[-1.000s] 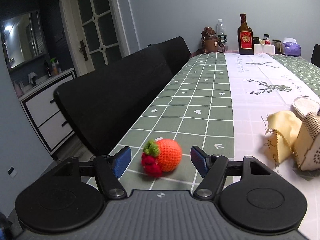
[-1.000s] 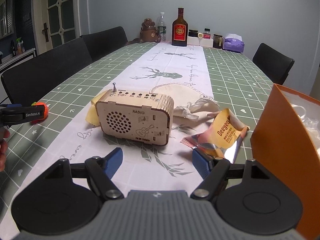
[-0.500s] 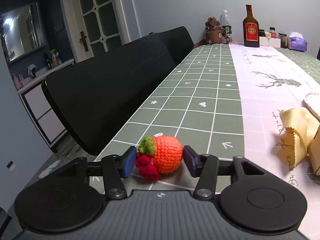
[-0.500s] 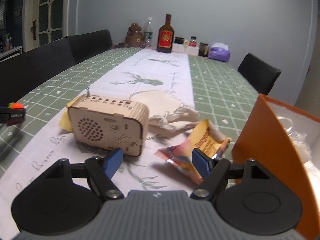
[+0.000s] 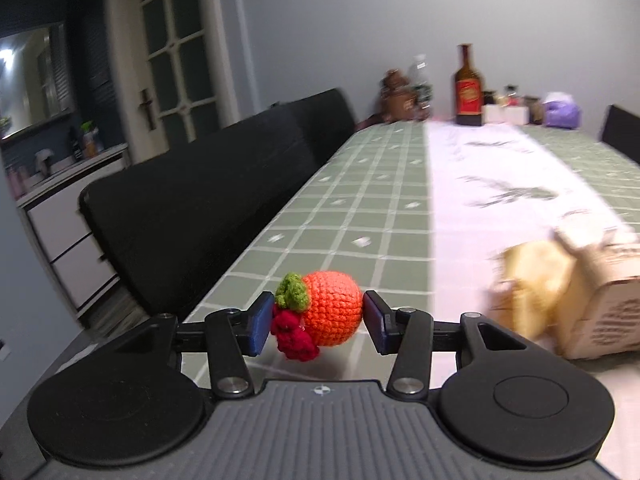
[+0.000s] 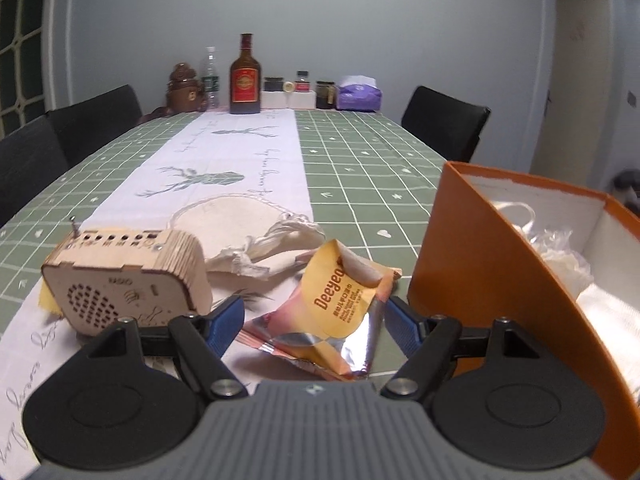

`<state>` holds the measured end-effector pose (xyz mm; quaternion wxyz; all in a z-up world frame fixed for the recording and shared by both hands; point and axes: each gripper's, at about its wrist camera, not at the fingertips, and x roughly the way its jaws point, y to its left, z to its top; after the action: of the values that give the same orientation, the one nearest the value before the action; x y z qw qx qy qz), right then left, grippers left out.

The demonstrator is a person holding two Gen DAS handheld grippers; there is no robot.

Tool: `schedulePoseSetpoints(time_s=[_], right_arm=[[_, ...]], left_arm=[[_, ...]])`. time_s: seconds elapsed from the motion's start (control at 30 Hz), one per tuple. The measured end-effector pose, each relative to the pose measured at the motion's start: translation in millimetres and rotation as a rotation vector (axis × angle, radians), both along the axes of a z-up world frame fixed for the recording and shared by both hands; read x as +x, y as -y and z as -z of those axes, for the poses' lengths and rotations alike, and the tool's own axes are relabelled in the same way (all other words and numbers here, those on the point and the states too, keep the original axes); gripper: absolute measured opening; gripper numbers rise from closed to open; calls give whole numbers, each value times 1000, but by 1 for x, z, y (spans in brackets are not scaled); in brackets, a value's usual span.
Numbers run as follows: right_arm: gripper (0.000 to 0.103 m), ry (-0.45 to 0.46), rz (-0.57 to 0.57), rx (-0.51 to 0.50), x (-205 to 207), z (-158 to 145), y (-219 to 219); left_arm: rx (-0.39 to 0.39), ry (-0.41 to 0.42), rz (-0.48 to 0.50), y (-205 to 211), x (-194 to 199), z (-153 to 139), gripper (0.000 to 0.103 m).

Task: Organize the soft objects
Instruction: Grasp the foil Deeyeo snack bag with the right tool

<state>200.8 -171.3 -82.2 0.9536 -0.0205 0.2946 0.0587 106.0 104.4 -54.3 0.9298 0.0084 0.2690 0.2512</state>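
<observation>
- The left tool (image 5: 318,322) is closing on the crocheted orange fruit (image 5: 334,308); the blue pads are pressing its two sides, one at 9 o'clock against the green leaves and red berries, the other at 3 o'clock against the orange body.
- The crocheted orange fruit is sitting right between the fingertips, over the near edge of the green checked surface (image 5: 360,216), and it is looking lifted a little off the cloth, though the blur is making that hard to tell.
- At 3 o'clock from the left tool, the yellow cloth (image 5: 532,276) and the wooden radio (image 5: 604,300) are lying blurred on the white runner (image 5: 480,184).
- The right tool (image 6: 316,322) is standing with its jaws wide apart, clamped on nothing.
- The snack wrapper (image 6: 332,308) is lying crumpled on the surface directly between the right tool's blue pads, touching neither as far as the view shows.
- At 10 o'clock from the right tool the wooden radio (image 6: 128,276) is resting on the runner, with the cream drawstring bag (image 6: 240,232) lying at 12 o'clock behind the wrapper.
- At 3 o'clock the orange box (image 6: 480,264) is standing open just beside the right pad, with white soft material (image 6: 560,256) showing inside.
- Bottles and jars are standing at the far end of the surface, well apart from both tools.
</observation>
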Motion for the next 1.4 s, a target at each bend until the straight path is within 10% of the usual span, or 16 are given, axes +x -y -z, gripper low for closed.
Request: schedulePoseSetpoints(time_s=[0.47, 1.4], right_arm=[[76, -127, 98, 190, 25, 16, 12], [41, -79, 11, 109, -19, 6, 17]], left_arm=[[-72, -33, 146, 40, 0, -8, 55], [-26, 27, 186, 67, -48, -32, 55]])
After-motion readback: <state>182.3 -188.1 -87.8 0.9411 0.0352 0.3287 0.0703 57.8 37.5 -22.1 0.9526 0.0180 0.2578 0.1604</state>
